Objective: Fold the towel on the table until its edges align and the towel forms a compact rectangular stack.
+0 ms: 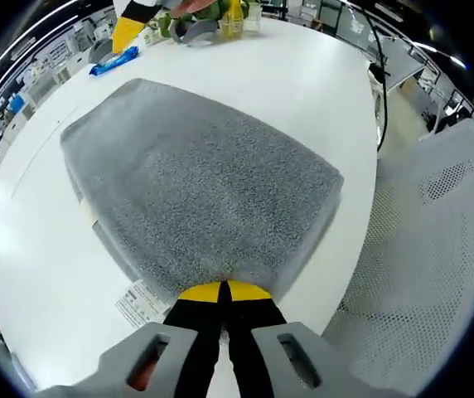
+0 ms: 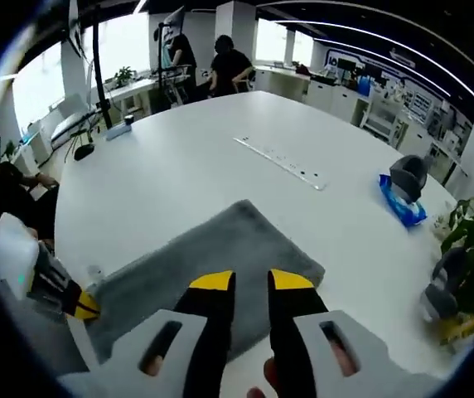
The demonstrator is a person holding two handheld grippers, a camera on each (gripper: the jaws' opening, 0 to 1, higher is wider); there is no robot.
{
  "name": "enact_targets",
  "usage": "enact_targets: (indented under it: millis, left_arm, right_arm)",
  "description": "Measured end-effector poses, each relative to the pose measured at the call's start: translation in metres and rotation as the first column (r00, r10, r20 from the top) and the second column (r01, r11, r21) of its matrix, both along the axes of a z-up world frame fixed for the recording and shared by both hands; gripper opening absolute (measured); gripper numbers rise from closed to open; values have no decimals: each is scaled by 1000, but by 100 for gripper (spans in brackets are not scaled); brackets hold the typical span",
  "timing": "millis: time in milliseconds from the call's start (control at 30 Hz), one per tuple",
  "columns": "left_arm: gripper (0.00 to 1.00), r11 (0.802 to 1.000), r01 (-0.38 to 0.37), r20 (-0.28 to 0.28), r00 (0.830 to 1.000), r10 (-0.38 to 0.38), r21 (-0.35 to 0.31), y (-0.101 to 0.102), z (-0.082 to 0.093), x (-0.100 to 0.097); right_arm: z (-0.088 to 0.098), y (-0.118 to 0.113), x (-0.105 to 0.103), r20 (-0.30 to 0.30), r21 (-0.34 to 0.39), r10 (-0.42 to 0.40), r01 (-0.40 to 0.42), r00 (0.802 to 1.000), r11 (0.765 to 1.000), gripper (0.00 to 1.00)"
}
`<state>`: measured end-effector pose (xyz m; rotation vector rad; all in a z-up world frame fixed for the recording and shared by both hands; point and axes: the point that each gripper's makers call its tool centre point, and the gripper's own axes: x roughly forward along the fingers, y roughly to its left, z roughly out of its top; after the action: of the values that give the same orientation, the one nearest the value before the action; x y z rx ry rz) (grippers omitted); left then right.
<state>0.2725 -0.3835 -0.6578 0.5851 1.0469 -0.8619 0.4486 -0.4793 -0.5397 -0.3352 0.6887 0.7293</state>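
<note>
In the left gripper view, the left gripper [image 1: 224,292] has its jaws clenched on the near edge of the grey towel [image 1: 200,182], which lies folded across the white table [image 1: 303,91]. A blue packet [image 1: 113,60] sits at eleven o'clock and a mesh chair [image 1: 436,249] at three.

In the right gripper view, the right gripper [image 2: 252,282] hangs above the towel [image 2: 212,249], jaws a narrow gap apart, grasping nothing. The left gripper [image 2: 78,304] pinches the towel's corner at eight o'clock. A blue packet [image 2: 403,201] lies at three, a plant [image 2: 473,224] beyond it, people [image 2: 229,62] at twelve.
</note>
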Motion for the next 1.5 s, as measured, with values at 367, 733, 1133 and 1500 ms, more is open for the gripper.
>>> enact_targets:
  millis: [367,733,1133,1500]
  left_arm:
    - [1,999,14,10,1000,-14,-42,1,0,0]
    - [1,994,-5,70,997,13,-107,3,2,-2]
    - [1,986,60,97,994,-45,-154,2,3,-1]
    - [7,947,259,195,955,-222,-193,1,12,-5]
  right_arm:
    - [-1,16,-90,-19,97,-23,25,1000,995,24]
    - [-52,12,-156,-131,89,-19,31,991,996,23]
    - [-79,24,-194,-256,95,55,-31,965,995,24]
    - [-106,15,-214,-320,2,98,-103,942,995,26]
